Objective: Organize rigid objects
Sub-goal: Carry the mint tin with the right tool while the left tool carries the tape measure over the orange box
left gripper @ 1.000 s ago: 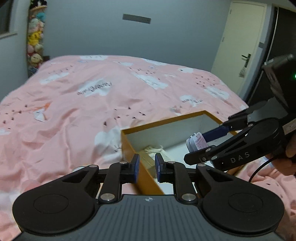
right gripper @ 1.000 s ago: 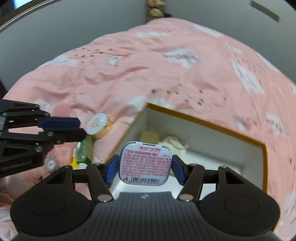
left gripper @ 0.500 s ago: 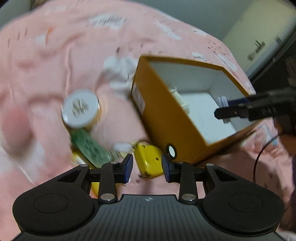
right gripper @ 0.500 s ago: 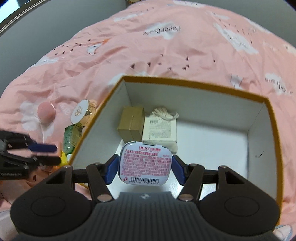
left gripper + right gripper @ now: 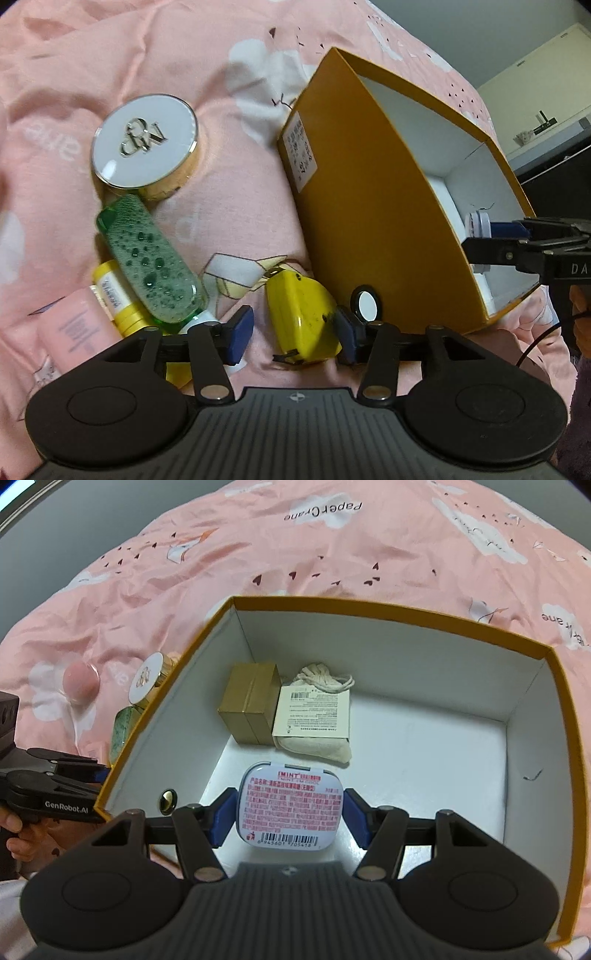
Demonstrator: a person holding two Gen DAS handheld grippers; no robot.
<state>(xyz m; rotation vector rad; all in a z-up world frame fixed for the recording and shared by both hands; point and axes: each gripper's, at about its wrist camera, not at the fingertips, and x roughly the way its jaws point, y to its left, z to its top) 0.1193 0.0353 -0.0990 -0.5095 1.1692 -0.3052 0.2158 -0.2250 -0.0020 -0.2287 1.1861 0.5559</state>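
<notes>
Resting on a pink bedspread (image 5: 229, 554), an orange box (image 5: 369, 607) with a white interior is seen from both wrist views. Over its open top the right gripper (image 5: 289, 812) is held, its blue pads pressed against the two sides of a mint tin (image 5: 289, 805), which is pinched label-up above the box floor. Inside the box, against the far wall, a small brown carton (image 5: 251, 701) and a cloth pouch (image 5: 314, 716) with a printed card are lying side by side, touching.

Outside the box's left wall, the left gripper (image 5: 293, 332) is pointed down at the bedspread. Its jaws have just been opening and are spread, with a yellow tape measure (image 5: 303, 317) framed between them; the right pad appears to be just at its side, while a clear gap is left at the other pad. Clustered just beside it are a green bottle (image 5: 151, 251), a yellow tube (image 5: 114, 295), a pink tube (image 5: 74, 328) and a round white compact (image 5: 146, 140). A pink ball (image 5: 81, 679) is seen farther off.
</notes>
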